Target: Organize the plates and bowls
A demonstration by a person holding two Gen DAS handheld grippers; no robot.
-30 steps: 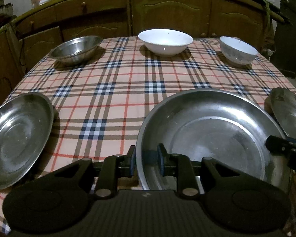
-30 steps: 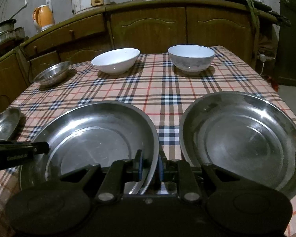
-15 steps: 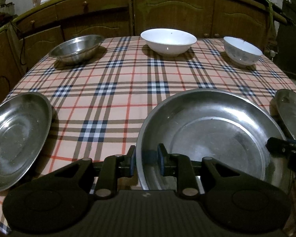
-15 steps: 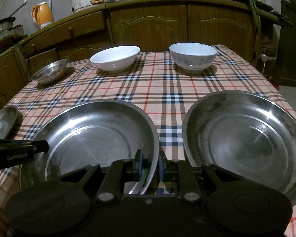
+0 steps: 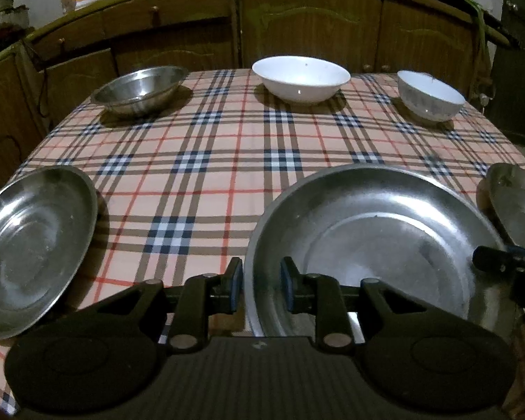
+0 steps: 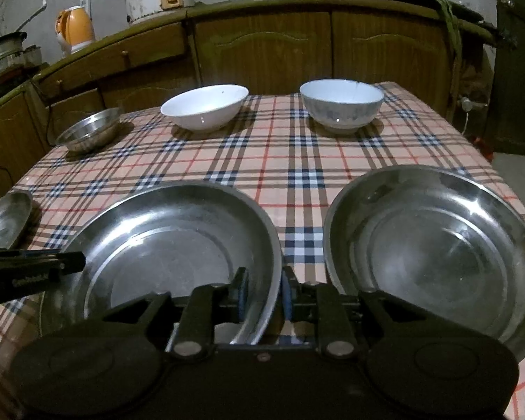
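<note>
Large steel plate (image 5: 385,231) lies on checked worktop (image 5: 206,161), near edge. Left hand-held gripper (image 5: 261,288) straddles plate's left rim, jaws opening, pads off rim. Right hand-held gripper (image 6: 264,295) straddles right rim, jaws opening, small gaps either side. Second steel plate (image 6: 434,245) just beside on right. Two white bowls (image 6: 204,106) and steel bowl (image 5: 140,89) along far edge.

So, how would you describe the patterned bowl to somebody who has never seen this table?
Look at the table with the plaid cloth and find the row of three bowls along its far edge. The patterned bowl stands at the right end, deeper than the wide white bowl beside it, with faint grey-blue marks outside.
</note>
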